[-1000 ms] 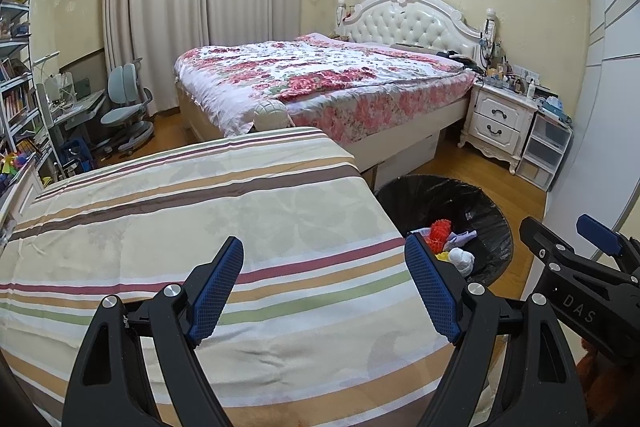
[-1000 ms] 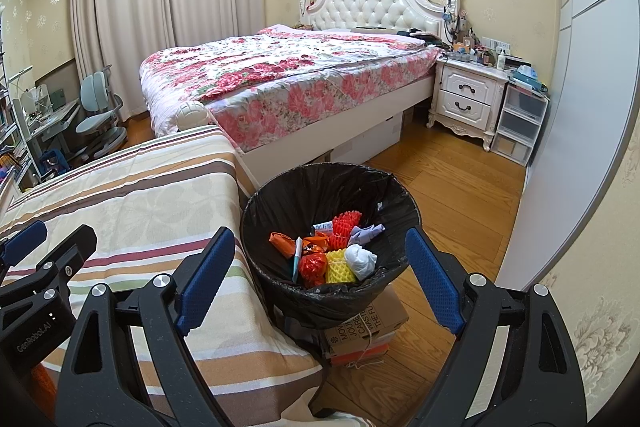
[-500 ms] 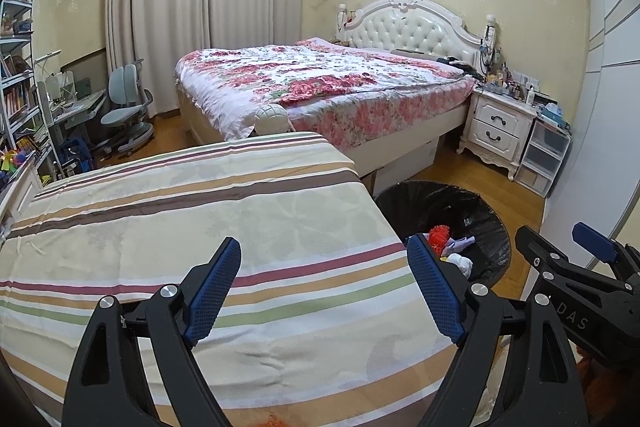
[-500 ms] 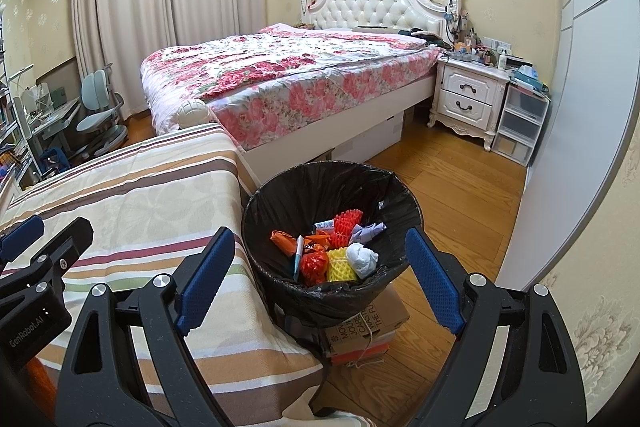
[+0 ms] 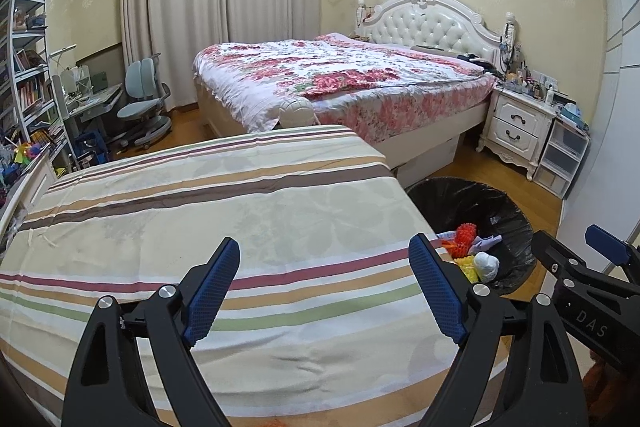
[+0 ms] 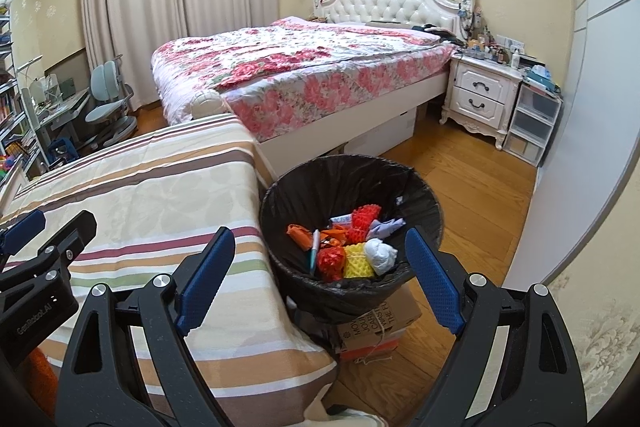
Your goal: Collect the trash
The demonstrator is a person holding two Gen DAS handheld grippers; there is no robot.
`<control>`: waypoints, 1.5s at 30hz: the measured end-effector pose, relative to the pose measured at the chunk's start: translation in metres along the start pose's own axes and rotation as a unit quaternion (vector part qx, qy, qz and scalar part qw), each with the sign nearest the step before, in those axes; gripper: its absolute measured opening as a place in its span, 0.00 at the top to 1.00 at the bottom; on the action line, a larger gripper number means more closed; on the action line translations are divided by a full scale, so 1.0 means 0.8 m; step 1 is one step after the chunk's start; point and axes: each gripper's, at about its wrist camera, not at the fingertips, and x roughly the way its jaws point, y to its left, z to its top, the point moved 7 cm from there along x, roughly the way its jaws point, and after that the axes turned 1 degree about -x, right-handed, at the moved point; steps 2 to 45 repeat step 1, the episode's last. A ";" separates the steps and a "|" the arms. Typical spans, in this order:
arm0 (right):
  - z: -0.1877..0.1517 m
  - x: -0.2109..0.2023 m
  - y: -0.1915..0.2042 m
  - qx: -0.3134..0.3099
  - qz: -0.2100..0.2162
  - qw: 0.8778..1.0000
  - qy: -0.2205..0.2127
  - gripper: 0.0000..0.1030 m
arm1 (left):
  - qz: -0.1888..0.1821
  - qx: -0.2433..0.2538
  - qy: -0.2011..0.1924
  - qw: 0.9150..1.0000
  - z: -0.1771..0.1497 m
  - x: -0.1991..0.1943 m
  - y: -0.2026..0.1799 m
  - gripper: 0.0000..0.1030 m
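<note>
- Left gripper (image 5: 324,291): jaws released, empty, over striped cloth (image 5: 224,211) beside trash bin (image 6: 428,203)
- Right gripper (image 6: 320,281): jaws released, empty, above bin
- Trash (image 6: 352,247): inside bin

Even, soft indoor light, faint shadows, sharp focus, strong fisheye bending, dark vignetted corners.

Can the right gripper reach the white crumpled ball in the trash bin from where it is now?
Probably yes: the right gripper is open, just above the trash bin, whose top is uncovered, and the white crumpled ball lies on top of the pile.
</note>
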 end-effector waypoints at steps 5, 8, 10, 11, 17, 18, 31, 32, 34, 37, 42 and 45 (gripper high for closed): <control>0.001 0.004 0.007 -0.003 0.005 1.000 0.004 0.17 | 0.004 -0.004 0.006 1.000 -0.002 0.004 0.008 0.19; 0.001 0.004 0.007 -0.003 0.005 1.000 0.004 0.17 | 0.004 -0.004 0.006 1.000 -0.002 0.004 0.008 0.19; 0.001 0.004 0.007 -0.003 0.005 1.000 0.004 0.17 | 0.004 -0.004 0.006 1.000 -0.002 0.004 0.008 0.19; 0.001 0.004 0.007 -0.003 0.005 1.000 0.004 0.17 | 0.004 -0.004 0.006 1.000 -0.002 0.004 0.008 0.19; 0.001 0.004 0.007 -0.003 0.005 1.000 0.004 0.17 | 0.004 -0.004 0.006 1.000 -0.002 0.004 0.008 0.19; 0.001 0.004 0.007 -0.003 0.005 1.000 0.004 0.17 | 0.004 -0.004 0.006 1.000 -0.002 0.004 0.008 0.19; 0.001 0.004 0.007 -0.003 0.005 1.000 0.004 0.17 | 0.004 -0.004 0.006 1.000 -0.002 0.004 0.008 0.19; 0.001 0.004 0.007 -0.003 0.005 1.000 0.004 0.17 | 0.004 -0.004 0.006 1.000 -0.002 0.004 0.008 0.19; 0.001 0.004 0.007 -0.003 0.005 1.000 0.004 0.17 | 0.004 -0.004 0.006 1.000 -0.002 0.004 0.008 0.19; 0.001 0.004 0.007 -0.003 0.005 1.000 0.004 0.17 | 0.004 -0.004 0.006 1.000 -0.002 0.004 0.008 0.19; 0.001 0.004 0.007 -0.003 0.005 1.000 0.004 0.17 | 0.004 -0.004 0.006 1.000 -0.002 0.004 0.008 0.19; 0.001 0.004 0.007 -0.003 0.005 1.000 0.004 0.17 | 0.004 -0.004 0.006 1.000 -0.002 0.004 0.008 0.19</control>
